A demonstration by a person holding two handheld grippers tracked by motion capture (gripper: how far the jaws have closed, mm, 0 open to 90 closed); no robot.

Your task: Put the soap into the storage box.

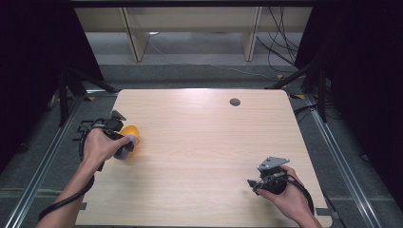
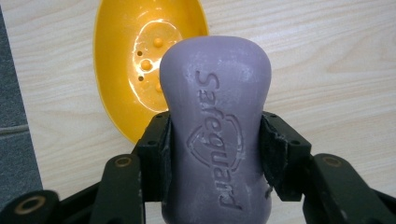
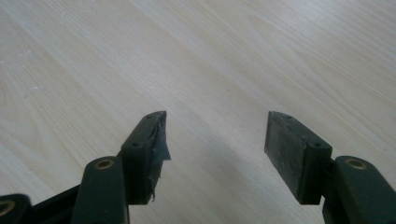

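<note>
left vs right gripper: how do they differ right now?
The left gripper is shut on the purple soap bar; the right gripper stands open with nothing between its jaws. The left sits by the yellow soap dish; the right is over bare table. Both have black jaws.

The table (image 1: 204, 142) is bright under light from above, the sides are dark, and the yellow dish (image 2: 140, 60) shines.

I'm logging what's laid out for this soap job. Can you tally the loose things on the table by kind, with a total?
Purple moulded bar of soap, clamped in the left claw: 1
Orange oval plastic soap dish, lying on the light wooden table: 1
Total: 2
</note>
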